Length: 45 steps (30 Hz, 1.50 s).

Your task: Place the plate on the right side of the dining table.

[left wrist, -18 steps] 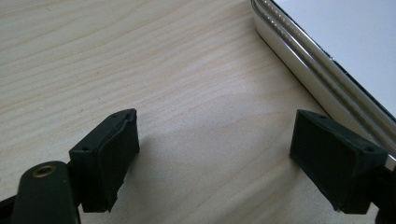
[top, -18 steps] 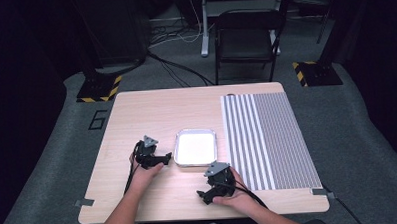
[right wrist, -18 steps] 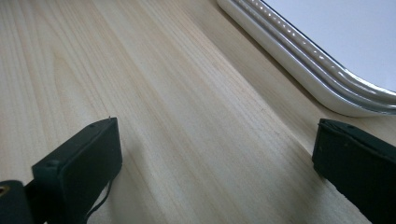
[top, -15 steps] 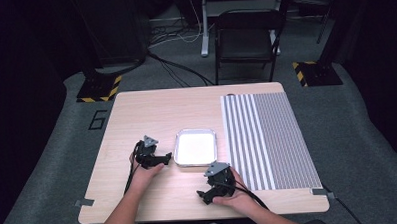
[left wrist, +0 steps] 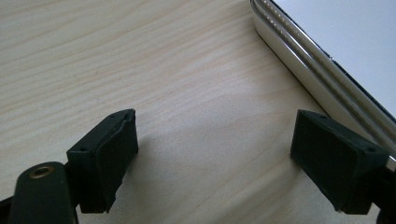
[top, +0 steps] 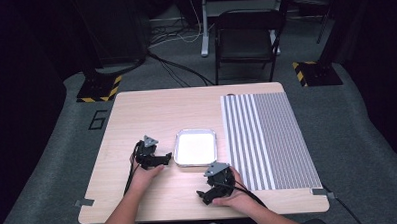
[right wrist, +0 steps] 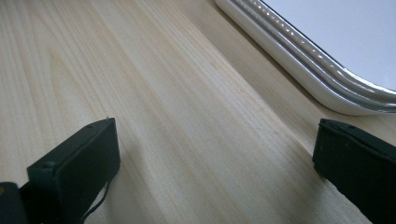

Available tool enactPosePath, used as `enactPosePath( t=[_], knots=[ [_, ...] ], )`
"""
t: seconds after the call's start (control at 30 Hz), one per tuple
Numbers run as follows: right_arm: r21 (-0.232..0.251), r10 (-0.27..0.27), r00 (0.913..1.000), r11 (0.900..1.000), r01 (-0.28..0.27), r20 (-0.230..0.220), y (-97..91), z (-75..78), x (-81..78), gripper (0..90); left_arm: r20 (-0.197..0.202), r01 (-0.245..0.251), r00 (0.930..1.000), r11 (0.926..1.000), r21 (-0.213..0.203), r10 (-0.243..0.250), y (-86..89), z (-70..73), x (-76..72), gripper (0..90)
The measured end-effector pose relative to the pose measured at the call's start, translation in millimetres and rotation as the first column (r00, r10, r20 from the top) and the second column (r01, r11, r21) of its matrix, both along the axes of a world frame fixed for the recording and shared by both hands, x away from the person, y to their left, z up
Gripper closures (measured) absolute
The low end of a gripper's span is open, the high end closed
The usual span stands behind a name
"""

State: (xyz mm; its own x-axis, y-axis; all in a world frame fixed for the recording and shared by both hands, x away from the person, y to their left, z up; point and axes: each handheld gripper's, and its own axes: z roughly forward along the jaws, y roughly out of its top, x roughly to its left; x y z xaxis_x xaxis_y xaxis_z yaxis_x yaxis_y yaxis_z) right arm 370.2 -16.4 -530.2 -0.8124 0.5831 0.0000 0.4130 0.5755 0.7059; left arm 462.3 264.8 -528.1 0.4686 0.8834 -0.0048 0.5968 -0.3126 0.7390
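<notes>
Tray (top: 195, 147) is the thing nearest both grippers: a shallow rectangular metal tray with rounded corners, a ribbed, shiny rim and a flat, plain white inside. It is seen lying on the wooden table (top: 136, 114), near the person's edge of it and about midway across, with nothing to be made out in it.

In the left gripper view the tray (left wrist: 327, 70) is cut off by the top and right edges, so that one long side and part of the white floor are seen. In the right gripper view the tray (right wrist: 317, 60) is likewise cut off at the top right, with one rounded corner shown. From above, the rim's ribs are too small to be told.

To the left of the tray, just beside its near left corner, the left gripper (top: 163, 158) is held low over the table; its jaws are spread wide with bare wood between them, and the right-hand pad (left wrist: 334, 163) is seen close against the tray's side, though whether it touches cannot be told. Just short of the tray's near right corner the right gripper (top: 203, 196) is held, jaws likewise parted over bare wood, nothing being gripped.

To the right of the tray a striped mat (top: 267, 139) is laid.
</notes>
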Motion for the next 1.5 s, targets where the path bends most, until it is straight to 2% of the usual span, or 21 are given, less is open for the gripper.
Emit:
enactPosePath(
  t=[0.37,0.47,0.53,0.63,0.73,0.77,0.93,1.1,1.2,1.27,1.33,1.4,1.5],
  knots=[
    [0.012,-0.015,0.9998,0.9998,0.015,0.014,-1.9,0.5,-0.6,5.6,-0.002,-0.009,1.0,1.0,0.0,0.009,-0.9,0.0,-0.9,14.7],
    [0.025,-0.032,0.9993,0.9992,0.032,0.02,-3.4,1.0,-0.9,13.1,0.001,-0.014,0.9999,0.9999,-0.001,0.014,-1.2,-0.1,-1.5,15.0],
    [0.036,-0.043,0.9989,0.9984,0.043,0.02,-4.3,1.2,-1.3,14.7,0.003,-0.021,0.9998,0.9998,-0.001,0.021,-1.1,0.3,-2.5,15.8],
    [0.032,-0.043,0.9989,0.9986,0.042,0.019,-4.0,2.0,-0.6,16.5,-0.01,-0.03,0.9995,0.9995,0.006,0.03,0.4,3.3,-4.5,23.2],
    [0.025,-0.047,0.9987,0.9986,0.047,0.02,-4.4,4.3,-0.3,27.0,-0.019,-0.029,0.9994,0.9996,0.004,0.03,1.2,5.6,-5.7,31.2],
    [0.026,-0.058,0.9981,0.998,0.058,0.019,-4.8,5.7,-0.1,27.8,-0.028,-0.027,0.9992,0.9996,0.002,0.027,1.7,6.4,-5.8,32.7],
    [0.019,-0.074,0.9955,0.9971,0.073,0.059,-7.0,9.3,0.1,31.8,-0.073,-0.037,0.9967,0.9988,-0.031,0.035,1.8,11.9,-7.1,41.3],
    [0.016,-0.092,0.993,0.9957,0.091,0.074,-10.1,12.2,-0.4,38.0,-0.076,-0.045,0.9963,0.9965,-0.07,0.04,-0.3,16.6,-7.7,45.2],
    [0.011,-0.098,0.9906,0.9952,0.097,0.096,-12.0,13.3,-1.2,40.9,-0.086,-0.065,0.9948,0.9924,-0.104,0.056,0.1,19.0,-7.4,46.9],
    [0.009,-0.096,0.9911,0.9954,0.096,0.093,-13.4,14.5,-1.4,44.3,-0.101,-0.089,0.992,0.9873,-0.132,0.076,0.2,19.9,-6.5,47.6],
    [0.019,-0.101,0.9921,0.9948,0.1,0.075,-14.3,15.3,-1.5,46.4,-0.101,-0.09,0.992,0.9856,-0.143,0.076,0.3,21.0,-5.5,48.2],
    [0.029,-0.106,0.9931,0.9941,0.104,0.051,-15.7,16.3,-0.9,47.9,-0.103,-0.085,0.9922,0.9861,-0.143,0.07,-0.3,22.6,-5.0,48.3],
    [0.024,-0.115,0.9926,0.9932,0.114,0.038,-17.6,17.2,0.2,47.5,-0.1,-0.072,0.9933,0.9872,-0.142,0.058,-1.7,25.5,-4.8,48.5]
  ],
)
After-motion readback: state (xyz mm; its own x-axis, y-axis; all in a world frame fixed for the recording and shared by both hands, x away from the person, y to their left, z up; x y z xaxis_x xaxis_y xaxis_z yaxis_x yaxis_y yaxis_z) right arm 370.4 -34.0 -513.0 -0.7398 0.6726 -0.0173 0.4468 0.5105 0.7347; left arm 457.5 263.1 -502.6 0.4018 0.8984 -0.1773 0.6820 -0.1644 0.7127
